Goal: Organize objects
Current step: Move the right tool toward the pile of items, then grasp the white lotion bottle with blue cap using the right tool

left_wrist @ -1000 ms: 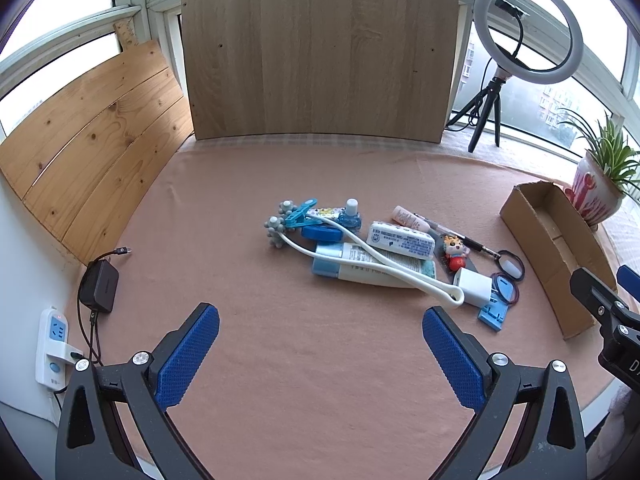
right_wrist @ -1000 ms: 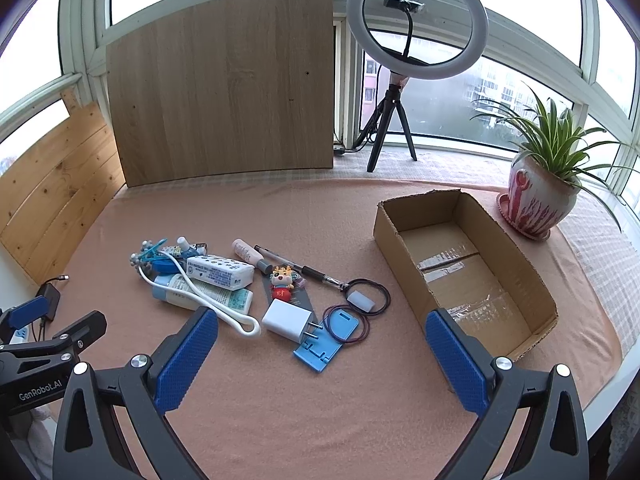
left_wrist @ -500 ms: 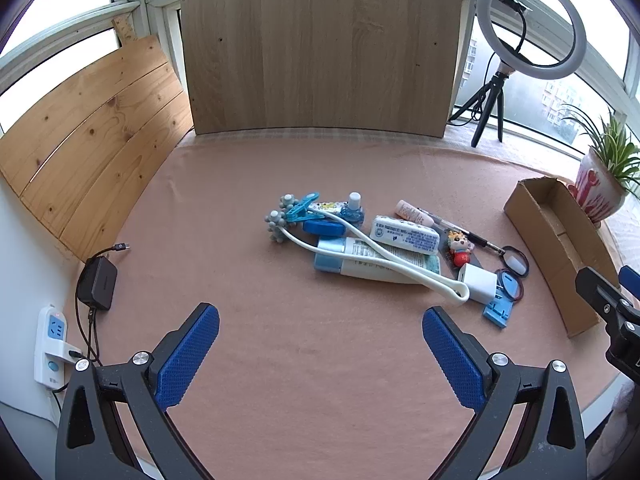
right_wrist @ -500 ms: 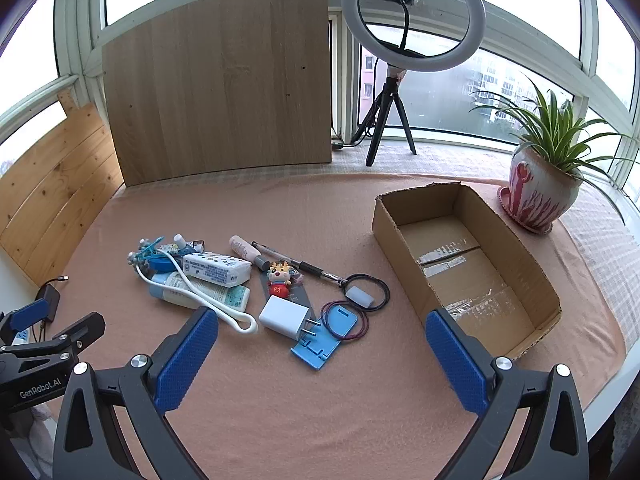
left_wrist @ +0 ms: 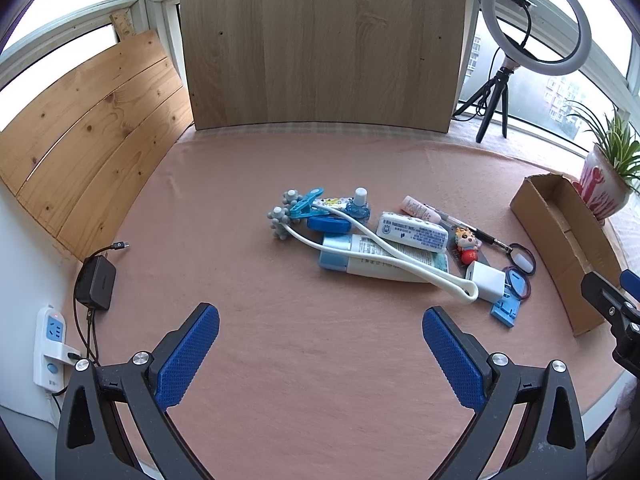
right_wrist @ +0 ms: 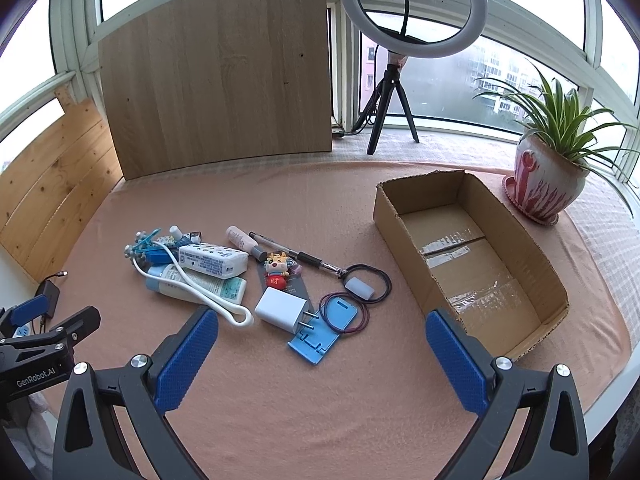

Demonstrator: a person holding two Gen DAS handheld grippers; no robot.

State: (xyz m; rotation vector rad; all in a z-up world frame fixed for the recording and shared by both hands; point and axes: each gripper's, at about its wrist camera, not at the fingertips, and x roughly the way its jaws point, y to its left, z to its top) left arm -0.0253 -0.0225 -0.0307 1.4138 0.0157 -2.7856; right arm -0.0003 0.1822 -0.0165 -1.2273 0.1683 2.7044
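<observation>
A: Cardboard box [right_wrist: 472,256] near the desk's right edge is noted empty; nothing has been sorted.

B: Agreed. Clutter pile [right_wrist: 224,272] lies mid-desk, untouched. Left gripper [left_wrist: 320,354] and right gripper [right_wrist: 320,354] are held with jaws apart, nothing gripped.

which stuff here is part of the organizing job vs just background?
Job: cardboard box, white charger, blue phone stand, lotion tube, white loop massager, pen, hair ties.

Background: ring light, potted plant, power strip, wood boards.
</observation>
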